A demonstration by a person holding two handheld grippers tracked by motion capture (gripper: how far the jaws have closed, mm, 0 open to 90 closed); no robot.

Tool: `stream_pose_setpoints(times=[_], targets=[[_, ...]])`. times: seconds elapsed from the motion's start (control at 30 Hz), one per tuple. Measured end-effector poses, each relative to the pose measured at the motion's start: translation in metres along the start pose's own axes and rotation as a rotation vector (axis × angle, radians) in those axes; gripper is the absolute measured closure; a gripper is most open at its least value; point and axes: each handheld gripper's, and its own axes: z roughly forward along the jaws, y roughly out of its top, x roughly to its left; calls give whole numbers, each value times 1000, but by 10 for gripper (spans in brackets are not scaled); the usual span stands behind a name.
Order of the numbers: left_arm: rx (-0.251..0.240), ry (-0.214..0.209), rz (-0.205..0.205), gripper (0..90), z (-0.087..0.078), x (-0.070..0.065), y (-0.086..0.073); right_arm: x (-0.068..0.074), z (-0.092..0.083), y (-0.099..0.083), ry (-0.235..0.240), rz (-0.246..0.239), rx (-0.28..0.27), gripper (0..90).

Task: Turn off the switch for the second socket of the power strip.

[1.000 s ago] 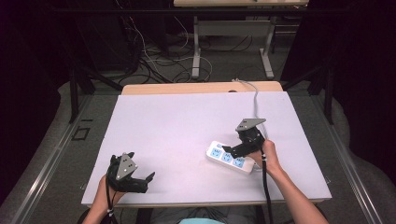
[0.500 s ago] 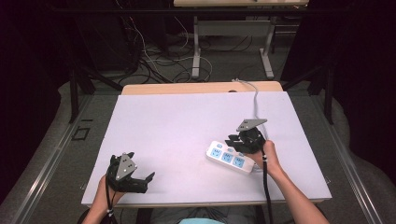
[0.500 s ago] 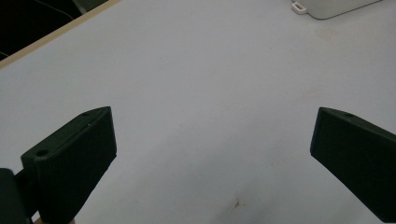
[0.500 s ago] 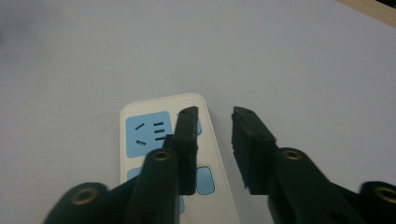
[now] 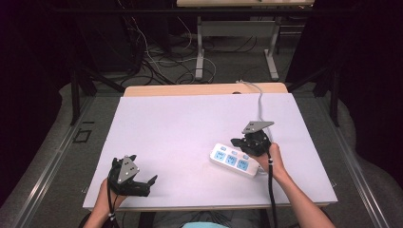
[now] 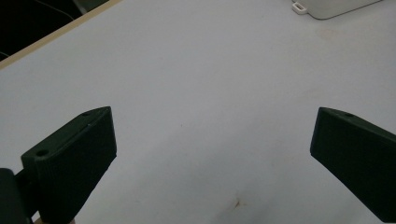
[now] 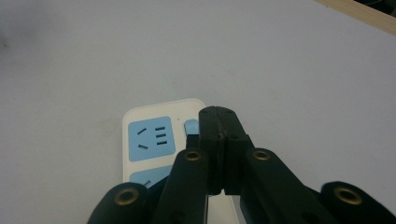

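Right gripper: your right gripper (image 5: pixel 250 144) sits over the far end of the power strip (image 5: pixel 235 160), jaws pressed flat together after just closing — nothing is caught between them.
Tips: in the right gripper view the closed tips (image 7: pixel 218 122) lie above the small blue switch (image 7: pixel 191 126), beside the end socket (image 7: pixel 149 138); whether they touch it cannot be told.
Power strip: white with blue sockets, it lies flat on the white table (image 5: pixel 190 133), right of the middle, slanting towards your right hand (image 5: pixel 271 160).
Cord: the white cord (image 5: pixel 259 97) runs from the strip's area to the table's far edge.
Left gripper: your left gripper (image 5: pixel 138 183) rests low at the near left corner, jaws spread wide — bare tabletop (image 6: pixel 210 93) between them, well apart from the strip.
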Motion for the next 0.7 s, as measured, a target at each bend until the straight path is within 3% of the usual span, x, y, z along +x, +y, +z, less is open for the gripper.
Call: stream_pose_setpoints(times=[0.4, 0.7], targets=[[-2, -3, 0, 1, 0, 0, 0, 5, 6, -4, 8, -33, 15, 900], [0, -6, -1, 1, 0, 0, 0, 7, 9, -6, 13, -52, 76, 900]])
